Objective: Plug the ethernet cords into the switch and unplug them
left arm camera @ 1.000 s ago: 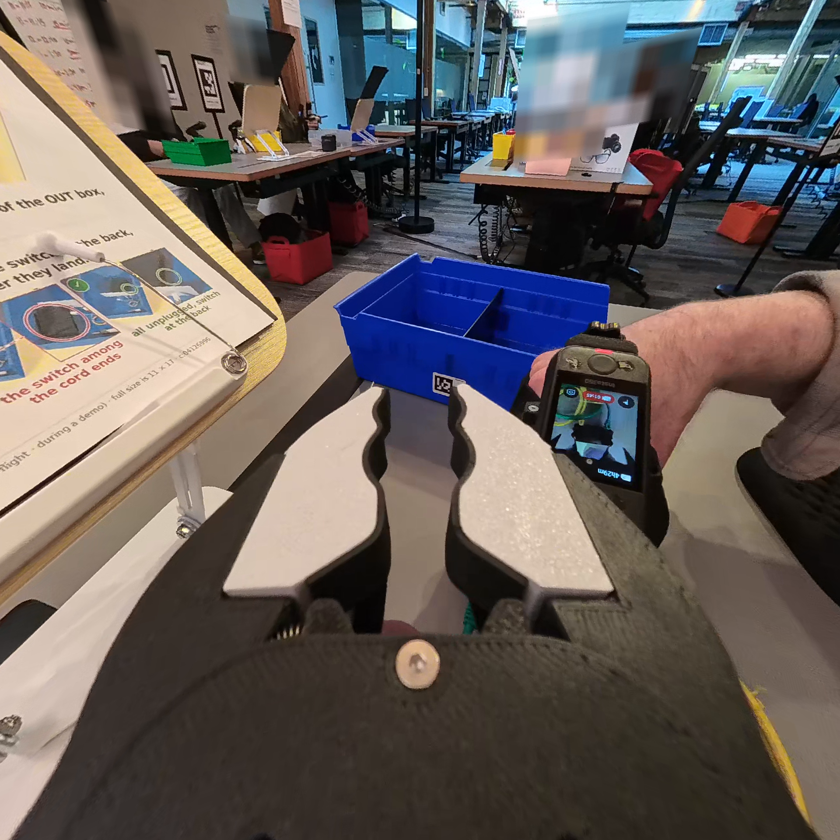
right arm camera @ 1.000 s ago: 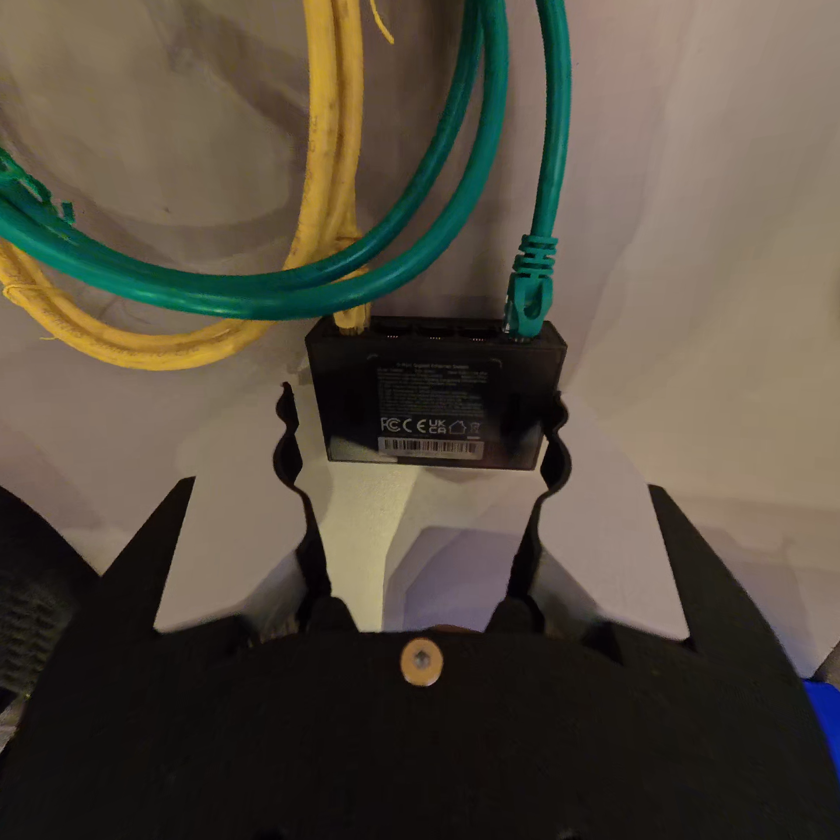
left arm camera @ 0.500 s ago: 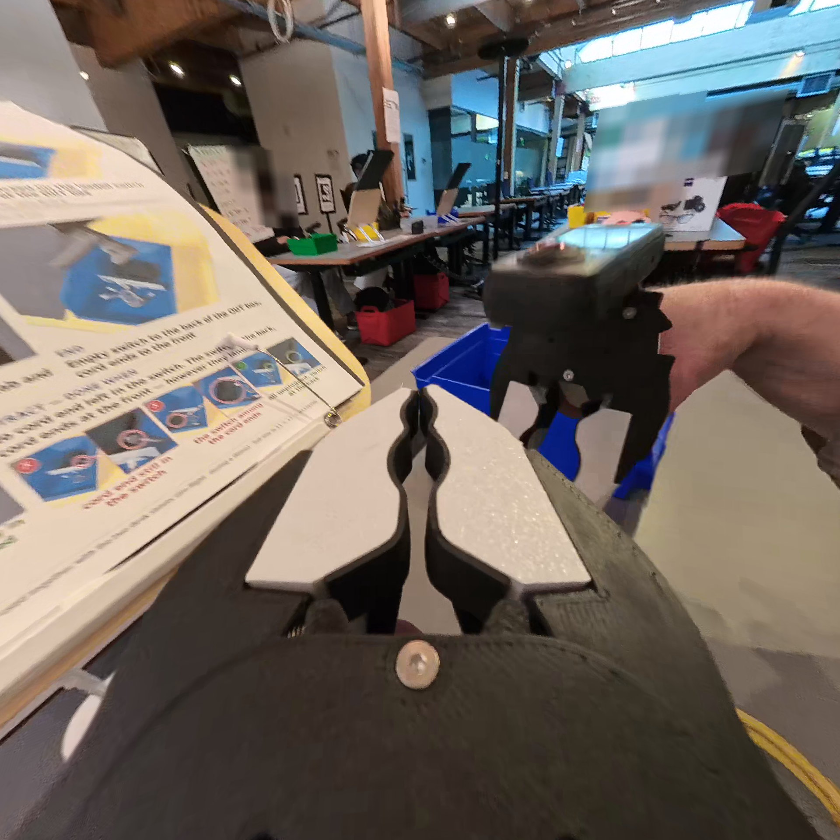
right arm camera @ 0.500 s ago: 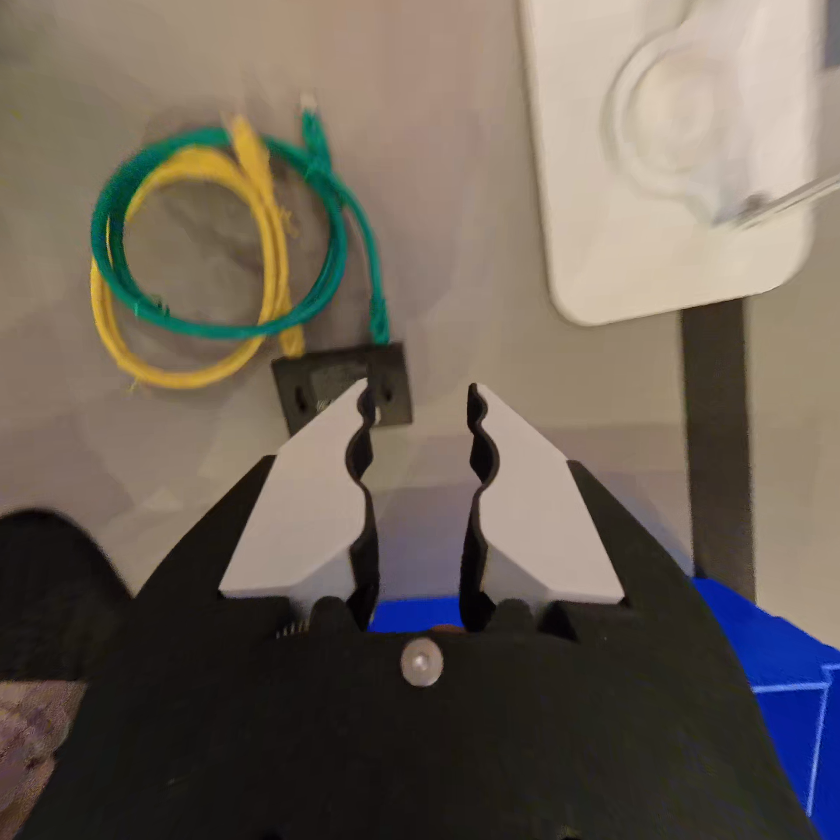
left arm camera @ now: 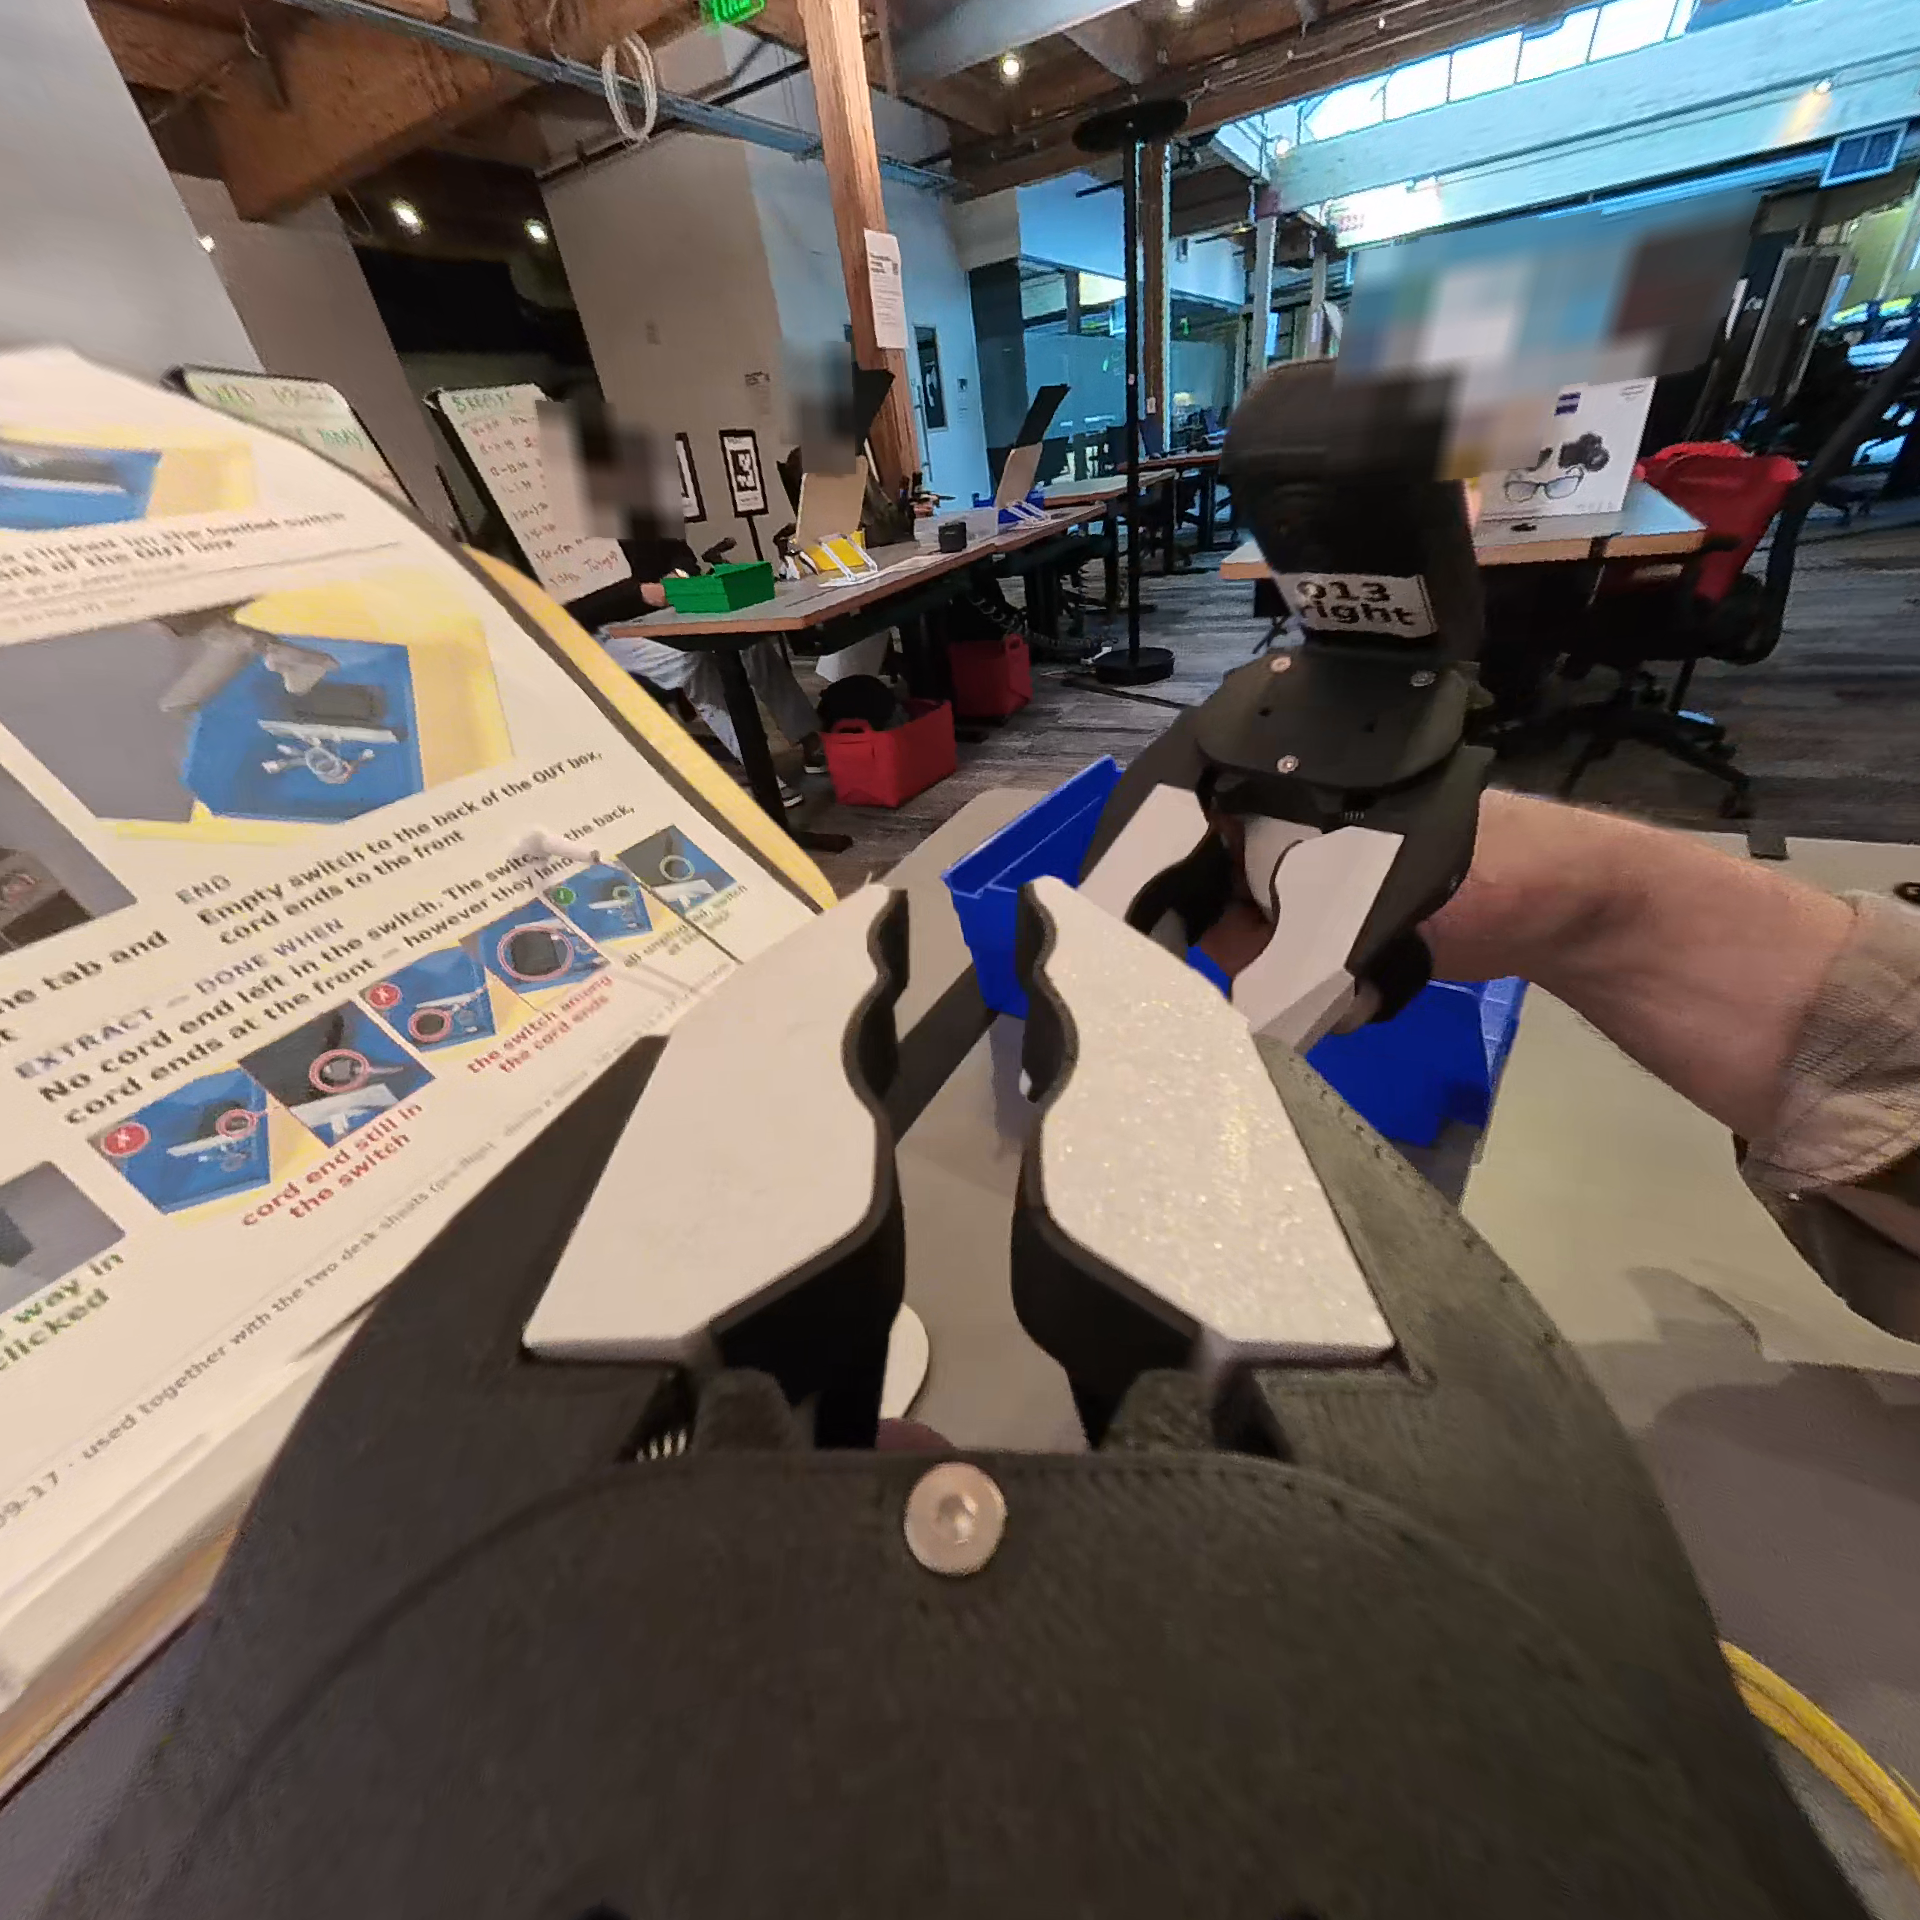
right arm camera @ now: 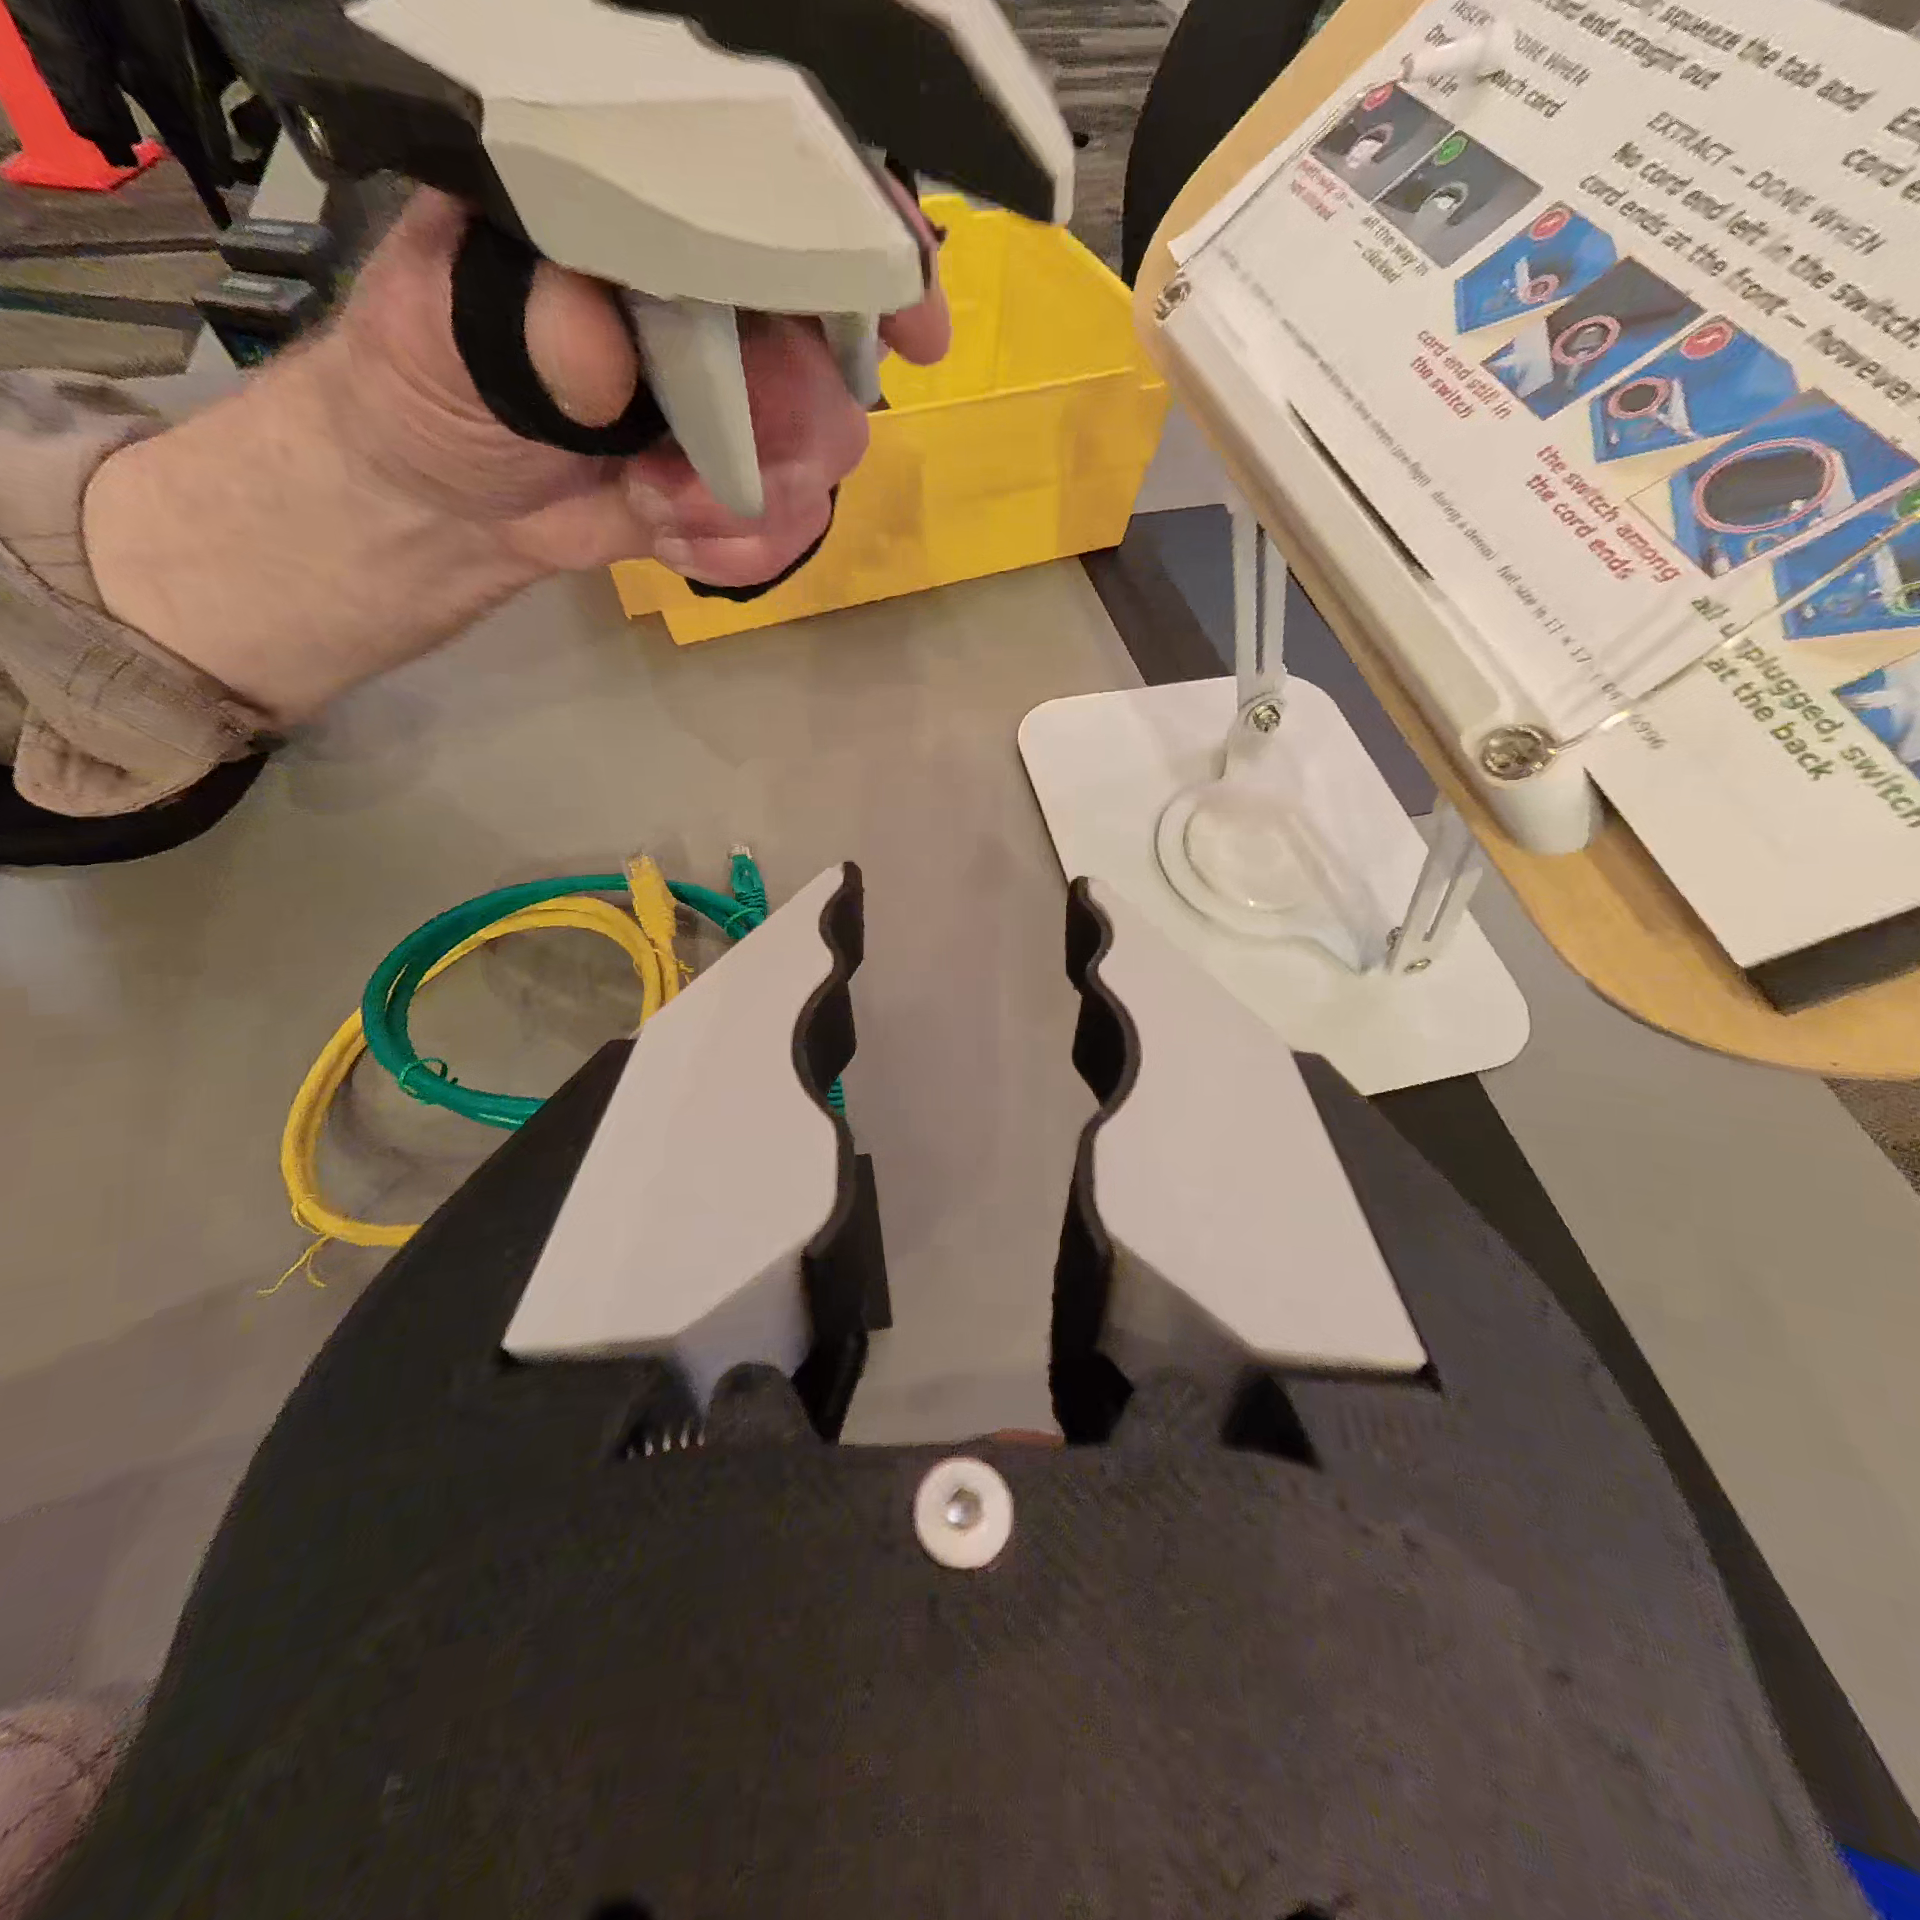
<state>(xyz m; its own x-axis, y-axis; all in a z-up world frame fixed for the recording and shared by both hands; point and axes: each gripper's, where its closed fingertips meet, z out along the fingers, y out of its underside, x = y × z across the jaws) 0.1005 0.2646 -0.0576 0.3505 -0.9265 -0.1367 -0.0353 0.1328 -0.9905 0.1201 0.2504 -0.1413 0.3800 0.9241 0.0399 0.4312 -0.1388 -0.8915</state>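
Now you hold both the left gripper (left arm camera: 956, 997) and right gripper (right arm camera: 966, 987) off the table (right arm camera: 935, 727) with jaws apart and empty, probably ready for the coiled cords (right arm camera: 499, 997).

Beside the matt grey table (right arm camera: 883, 727), the yellow bin (right arm camera: 997, 457) looks like smooth plastic; the green cord (right arm camera: 416, 1039) and yellow cord (right arm camera: 312, 1132) have glossy jackets; the right gripper (right arm camera: 964, 914) wears grainy black plastic, possibly printed

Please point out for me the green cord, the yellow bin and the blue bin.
green cord (right arm camera: 407, 987): right wrist view, left curve of its coil.
yellow bin (right arm camera: 997, 468): right wrist view, its front wall.
blue bin (left arm camera: 1392, 1070): left wrist view, its near wall.
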